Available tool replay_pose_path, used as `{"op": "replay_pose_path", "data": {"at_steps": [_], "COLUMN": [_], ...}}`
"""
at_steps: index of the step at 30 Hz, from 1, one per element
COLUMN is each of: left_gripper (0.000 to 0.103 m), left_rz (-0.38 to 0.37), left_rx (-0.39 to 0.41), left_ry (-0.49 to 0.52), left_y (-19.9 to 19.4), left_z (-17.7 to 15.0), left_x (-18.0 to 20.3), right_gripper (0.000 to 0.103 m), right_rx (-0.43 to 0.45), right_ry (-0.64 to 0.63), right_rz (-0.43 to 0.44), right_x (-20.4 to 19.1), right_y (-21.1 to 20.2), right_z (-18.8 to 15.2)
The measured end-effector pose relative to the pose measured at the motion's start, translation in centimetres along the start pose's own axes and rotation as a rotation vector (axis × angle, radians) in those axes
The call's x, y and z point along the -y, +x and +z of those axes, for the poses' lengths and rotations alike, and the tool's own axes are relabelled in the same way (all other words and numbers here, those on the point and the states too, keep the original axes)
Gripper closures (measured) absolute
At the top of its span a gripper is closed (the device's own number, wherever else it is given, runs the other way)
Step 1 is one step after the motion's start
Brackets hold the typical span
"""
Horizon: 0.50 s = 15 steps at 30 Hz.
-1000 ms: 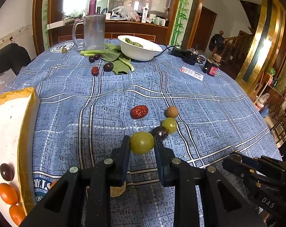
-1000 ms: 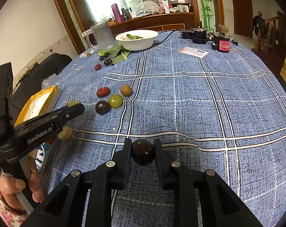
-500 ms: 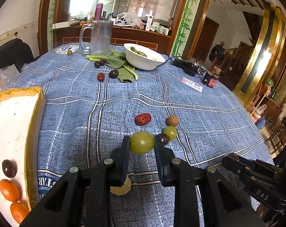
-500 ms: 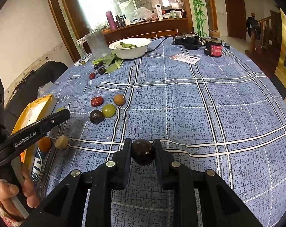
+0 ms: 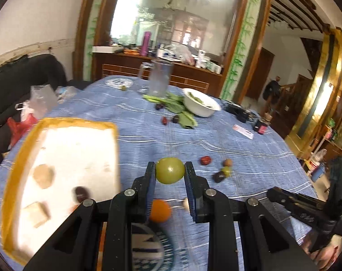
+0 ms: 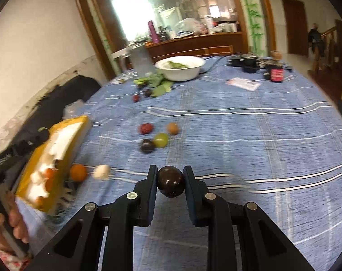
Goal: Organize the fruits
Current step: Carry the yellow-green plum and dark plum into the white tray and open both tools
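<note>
My left gripper [image 5: 169, 172] is shut on a green round fruit [image 5: 170, 173], held above the blue tablecloth just right of the yellow-rimmed white tray [image 5: 64, 144]. The tray holds a dark fruit [image 5: 81, 193] and pale pieces. An orange fruit [image 5: 160, 210] lies on the cloth below the green one. My right gripper [image 6: 170, 181] is shut on a dark brown round fruit [image 6: 170, 181] over the cloth. Ahead of it lie a red fruit [image 6: 145, 128], a brown one [image 6: 172, 128], a green one [image 6: 161, 140] and a dark one [image 6: 147, 146].
At the table's far end stand a white bowl [image 6: 180, 67] with greens, a clear jug [image 5: 159, 80], leafy greens [image 5: 171, 106] with small dark fruits, black devices [image 6: 250, 62] and a paper slip [image 6: 243, 83]. Plastic bags [image 5: 35, 106] lie left of the tray.
The left gripper has swung left and risen with the green fruit, so the tray now fills the left of its view. The right gripper rose slightly with the dark fruit.
</note>
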State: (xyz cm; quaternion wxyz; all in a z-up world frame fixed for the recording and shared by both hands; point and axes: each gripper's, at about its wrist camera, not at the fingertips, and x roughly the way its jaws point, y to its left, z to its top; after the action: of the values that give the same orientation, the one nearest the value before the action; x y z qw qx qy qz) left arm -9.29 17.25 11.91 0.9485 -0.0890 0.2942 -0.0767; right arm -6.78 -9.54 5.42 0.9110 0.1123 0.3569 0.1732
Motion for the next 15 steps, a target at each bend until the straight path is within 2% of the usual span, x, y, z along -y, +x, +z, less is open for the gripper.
{"op": "replay_pose_path", "data": {"at_steps": [3, 6, 9, 15], "left_gripper": [0.079, 0.079, 0.079, 0.079], "left_rz": [0.053, 0.097, 0.135, 0.239], "left_rx": [-0.001, -0.010, -0.022, -0.058], "left_ry": [-0.033, -0.087, -0.135, -0.206], "left_y": [-0.6, -0.9, -1.4, -1.4], "left_z": [0.1, -0.2, -0.9, -1.6], "left_x": [-2.6, -5.4, -7.8, -12.5], "right_gripper": [0.078, 0.078, 0.078, 0.077], "right_rx": [-0.059, -0.101, -0.144, -0.223], "right_ry": [0.050, 0.077, 0.099, -0.005], "right_rz": [0.186, 0.302, 0.389, 0.438], "right_x": [-1.7, -3.6, -5.6, -12.8], "right_y": [0.6, 1.6, 2.9, 6.1], "right_z": [0.6, 1.3, 1.6, 1.5]}}
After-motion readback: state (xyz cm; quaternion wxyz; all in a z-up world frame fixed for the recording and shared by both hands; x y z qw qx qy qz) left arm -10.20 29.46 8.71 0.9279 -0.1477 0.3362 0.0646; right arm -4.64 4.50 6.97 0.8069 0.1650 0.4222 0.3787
